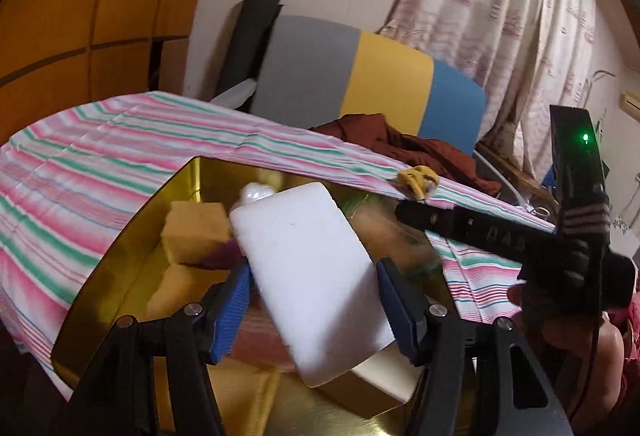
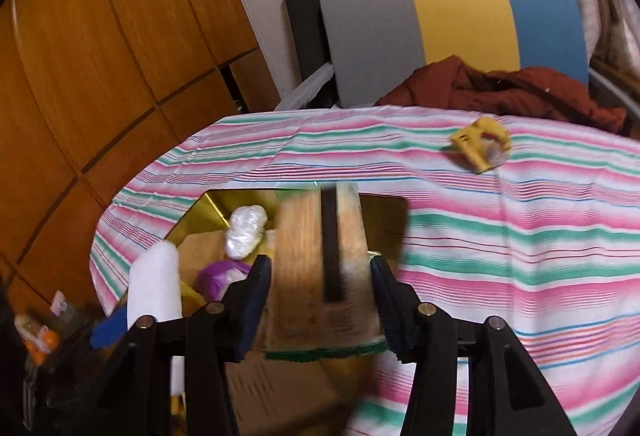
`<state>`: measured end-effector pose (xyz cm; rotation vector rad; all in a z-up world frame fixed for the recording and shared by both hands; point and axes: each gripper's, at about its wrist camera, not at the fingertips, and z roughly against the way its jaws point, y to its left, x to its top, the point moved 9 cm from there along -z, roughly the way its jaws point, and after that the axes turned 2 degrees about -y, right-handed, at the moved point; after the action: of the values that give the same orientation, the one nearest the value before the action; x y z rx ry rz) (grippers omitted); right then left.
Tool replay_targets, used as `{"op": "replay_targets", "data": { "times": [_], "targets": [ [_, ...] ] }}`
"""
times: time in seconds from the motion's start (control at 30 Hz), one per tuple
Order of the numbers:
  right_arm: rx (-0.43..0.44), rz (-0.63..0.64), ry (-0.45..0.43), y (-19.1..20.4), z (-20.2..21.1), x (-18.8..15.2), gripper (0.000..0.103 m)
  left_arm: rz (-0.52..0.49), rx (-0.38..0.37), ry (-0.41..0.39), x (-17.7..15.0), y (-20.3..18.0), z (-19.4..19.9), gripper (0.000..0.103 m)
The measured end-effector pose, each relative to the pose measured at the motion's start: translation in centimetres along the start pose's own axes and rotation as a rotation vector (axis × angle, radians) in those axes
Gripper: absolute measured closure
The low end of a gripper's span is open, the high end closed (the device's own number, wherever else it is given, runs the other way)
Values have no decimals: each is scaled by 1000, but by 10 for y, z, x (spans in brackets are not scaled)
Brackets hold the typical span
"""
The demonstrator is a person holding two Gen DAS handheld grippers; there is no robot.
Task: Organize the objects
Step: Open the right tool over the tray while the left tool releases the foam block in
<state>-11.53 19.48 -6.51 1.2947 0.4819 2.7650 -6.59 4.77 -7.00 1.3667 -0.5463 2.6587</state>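
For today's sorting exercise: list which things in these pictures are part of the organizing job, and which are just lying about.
Part of the job:
left gripper holding white foam block
right gripper holding wooden-looking block
gold box
yellow sponge

Lying about:
red cloth
striped cushion
curtain

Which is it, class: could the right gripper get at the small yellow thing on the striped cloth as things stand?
Probably not yet. The right gripper is shut on a brown packet, so its fingers are full, though the yellow thing lies uncovered on the striped cloth.
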Motion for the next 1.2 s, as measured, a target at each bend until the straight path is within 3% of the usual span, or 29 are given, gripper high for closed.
{"op": "replay_targets", "data": {
  "times": [0.07,0.13,0.27,0.53,0.8,0.83,0.97,1.07,1.2],
  "targets": [
    [13,-15,-30,3,1,5,17,5,11,3,-1,6,0,40],
    [40,-1,-73,10,12,7,13,9,20,12,-3,11,0,40],
    [23,49,-88,13,26,2,12,15,27,23,-4,15,-4,40],
    [13,-8,-98,-7,42,-8,12,-20,42,23,15,13,-16,34],
    [6,-51,-95,-25,48,-13,12,79,174,75,23,42,-28,23],
    [6,-52,-96,-26,49,-14,12,84,171,69,23,44,-27,19],
    [9,-70,-96,-32,50,-15,12,47,139,9,27,39,-16,19],
    [7,-76,-98,-35,50,-16,12,17,168,10,31,37,-12,19],
    [2,-94,-98,-41,51,-17,12,67,116,17,30,31,-12,19]
  ]
}}
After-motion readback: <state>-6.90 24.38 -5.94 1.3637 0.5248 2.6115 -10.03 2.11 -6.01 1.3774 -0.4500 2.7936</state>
